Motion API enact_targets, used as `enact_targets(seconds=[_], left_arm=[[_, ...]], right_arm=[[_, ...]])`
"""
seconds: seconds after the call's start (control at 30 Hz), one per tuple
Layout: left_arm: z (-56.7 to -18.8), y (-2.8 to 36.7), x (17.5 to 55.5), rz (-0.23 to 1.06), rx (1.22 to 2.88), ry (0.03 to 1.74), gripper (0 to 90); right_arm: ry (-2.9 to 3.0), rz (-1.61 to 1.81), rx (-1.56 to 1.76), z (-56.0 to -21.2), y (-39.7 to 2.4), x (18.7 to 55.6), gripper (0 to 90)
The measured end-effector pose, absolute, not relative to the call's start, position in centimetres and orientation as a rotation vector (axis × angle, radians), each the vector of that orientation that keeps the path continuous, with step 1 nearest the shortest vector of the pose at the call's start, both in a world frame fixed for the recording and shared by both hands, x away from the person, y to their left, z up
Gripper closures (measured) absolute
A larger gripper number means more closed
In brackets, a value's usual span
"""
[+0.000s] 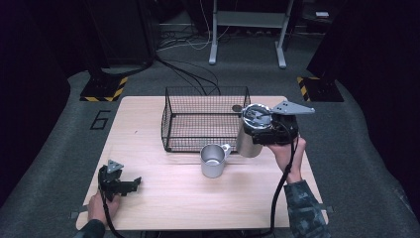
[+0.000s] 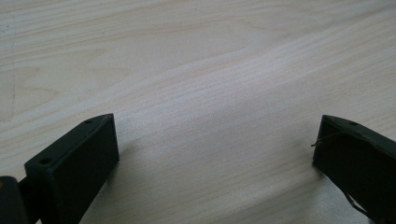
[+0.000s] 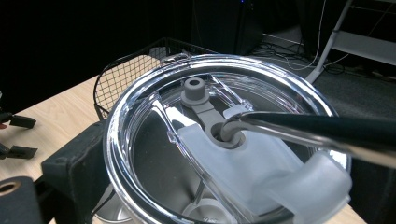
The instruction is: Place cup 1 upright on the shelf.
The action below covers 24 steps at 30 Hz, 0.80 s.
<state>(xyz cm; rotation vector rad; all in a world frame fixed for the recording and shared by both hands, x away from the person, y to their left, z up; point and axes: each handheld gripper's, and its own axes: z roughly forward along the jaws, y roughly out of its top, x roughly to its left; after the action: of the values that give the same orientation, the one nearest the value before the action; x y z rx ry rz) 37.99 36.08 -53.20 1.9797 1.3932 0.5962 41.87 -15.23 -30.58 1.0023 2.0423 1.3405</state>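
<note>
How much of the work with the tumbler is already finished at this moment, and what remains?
Done: the right gripper is shut on the lidded tumbler, held beside the wire basket. In hand: holding the tumbler, clear lid on. Left, likely: placing it, perhaps in the basket, which looks empty. The small metal mug stands untouched on the table; the left gripper rests open.

Only readable sign — numeral "6" on grey floor (image 1: 74,129) — left of table (image 1: 148,198)

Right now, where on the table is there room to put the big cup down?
Bare wood lies between the left claw and the small metal mug, and along the near edge. It is crowded around the black wire basket, where the right claw holds the lidded steel tumbler.
</note>
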Motion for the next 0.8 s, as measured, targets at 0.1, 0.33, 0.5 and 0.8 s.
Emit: enact_targets(seconds=[0.1,0.33,0.5,0.8], left_arm=[[-53.2,36.0,38.0,0.591,1.981,1.389,0.0],[-53.2,36.0,38.0,0.591,1.985,1.381,0.0],[-53.2,36.0,38.0,0.591,1.981,1.379,0.0],[-53.2,36.0,38.0,0.592,1.983,1.377,0.0]], right_arm=[[2.050,1.335,0.991,-30.4,-14.8,42.2,3.4],[2.057,1.322,1.000,-30.1,-14.1,43.2,3.4],[2.062,1.353,1.009,-29.8,-13.9,44.0,3.4],[2.067,1.341,0.986,-28.6,-12.7,45.3,3.4]])
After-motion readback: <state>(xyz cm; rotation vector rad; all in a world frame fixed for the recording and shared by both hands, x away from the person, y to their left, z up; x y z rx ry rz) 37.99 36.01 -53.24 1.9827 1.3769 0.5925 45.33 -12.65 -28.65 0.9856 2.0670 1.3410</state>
